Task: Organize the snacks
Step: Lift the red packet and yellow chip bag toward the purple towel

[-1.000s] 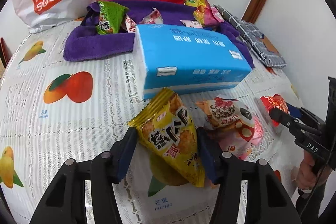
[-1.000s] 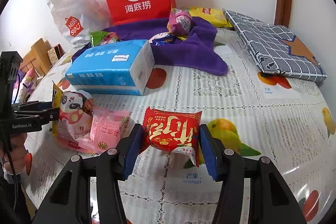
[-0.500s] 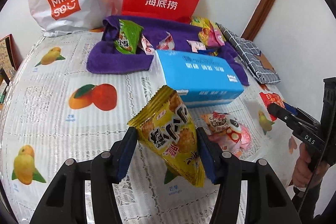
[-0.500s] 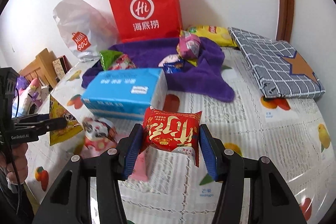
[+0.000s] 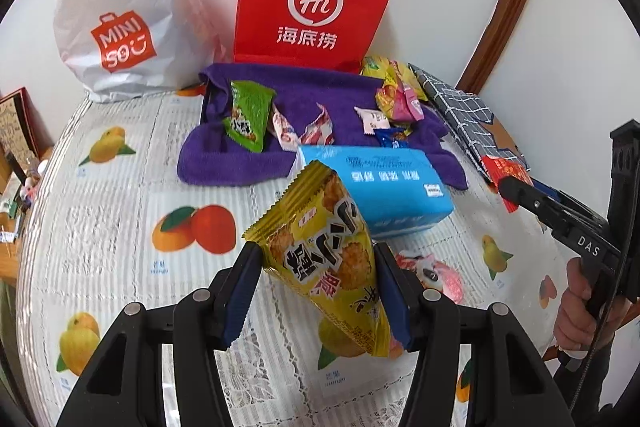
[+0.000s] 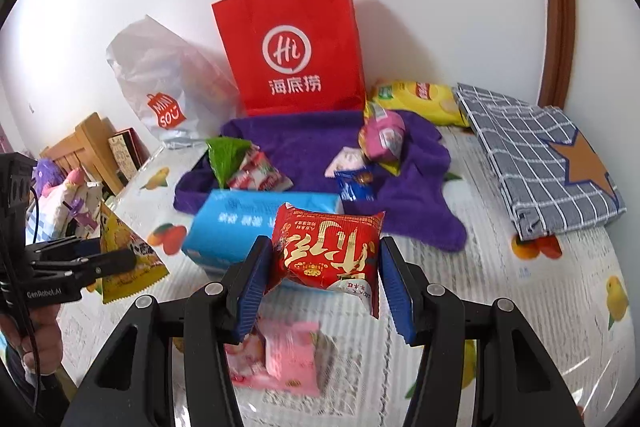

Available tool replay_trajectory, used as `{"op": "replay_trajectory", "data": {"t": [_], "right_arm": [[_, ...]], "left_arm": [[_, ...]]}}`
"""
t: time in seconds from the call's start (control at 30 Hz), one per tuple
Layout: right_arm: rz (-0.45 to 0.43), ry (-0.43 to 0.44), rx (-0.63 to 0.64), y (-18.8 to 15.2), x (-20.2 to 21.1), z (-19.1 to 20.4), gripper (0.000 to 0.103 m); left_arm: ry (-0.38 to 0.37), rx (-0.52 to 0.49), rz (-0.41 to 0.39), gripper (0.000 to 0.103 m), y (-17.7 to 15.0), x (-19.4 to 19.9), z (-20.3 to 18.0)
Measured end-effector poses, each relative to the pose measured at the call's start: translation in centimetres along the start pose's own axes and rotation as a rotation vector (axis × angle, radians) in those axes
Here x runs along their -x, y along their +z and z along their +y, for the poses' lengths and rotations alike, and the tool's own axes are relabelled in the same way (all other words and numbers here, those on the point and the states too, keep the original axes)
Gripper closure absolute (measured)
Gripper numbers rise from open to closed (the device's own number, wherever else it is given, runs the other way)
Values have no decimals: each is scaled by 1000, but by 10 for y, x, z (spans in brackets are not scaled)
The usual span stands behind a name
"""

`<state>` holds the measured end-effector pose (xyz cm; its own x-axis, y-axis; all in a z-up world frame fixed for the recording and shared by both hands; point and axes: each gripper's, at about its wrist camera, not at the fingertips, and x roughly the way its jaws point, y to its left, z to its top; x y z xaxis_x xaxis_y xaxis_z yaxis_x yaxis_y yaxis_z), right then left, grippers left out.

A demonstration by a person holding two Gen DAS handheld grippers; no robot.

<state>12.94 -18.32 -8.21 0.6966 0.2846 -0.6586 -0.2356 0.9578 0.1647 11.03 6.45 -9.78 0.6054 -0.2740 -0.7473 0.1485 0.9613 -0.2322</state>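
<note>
My left gripper [image 5: 318, 291] is shut on a yellow snack packet [image 5: 328, 259], held clear above the table. In the right wrist view that same yellow packet [image 6: 128, 259] shows at the left edge. A red snack packet [image 6: 328, 251] hangs between the pads of my right gripper [image 6: 326, 287], which is shut on it. The red packet [image 5: 505, 173] also appears at the right of the left wrist view. Several small snacks lie on a purple towel [image 5: 296, 87] [image 6: 304, 143] at the back. Pink packets [image 6: 288, 355] lie on the tablecloth under my right gripper.
A blue tissue pack [image 5: 384, 187] [image 6: 240, 227] lies in front of the towel. A red paper bag [image 6: 292, 43] and a white plastic bag [image 5: 116, 11] stand against the wall. A folded grey checked cloth [image 6: 536, 155] and a yellow chip bag [image 6: 424, 99] lie at the right.
Both grippers have risen with their packets; the table and its things now look farther away and lower in both views.
</note>
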Motion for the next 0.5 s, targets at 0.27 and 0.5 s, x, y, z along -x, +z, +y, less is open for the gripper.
{"op": "replay_trajectory", "data": {"t": [0.27,0.5], "right_arm": [[0,8,2,24,-11,5,49],[-2,10,4,46,-25,3,49]], "left_arm": [[-21,-6,-11,48,25,-1,0],[-28,-2,-18,48,49,-8,4]]}}
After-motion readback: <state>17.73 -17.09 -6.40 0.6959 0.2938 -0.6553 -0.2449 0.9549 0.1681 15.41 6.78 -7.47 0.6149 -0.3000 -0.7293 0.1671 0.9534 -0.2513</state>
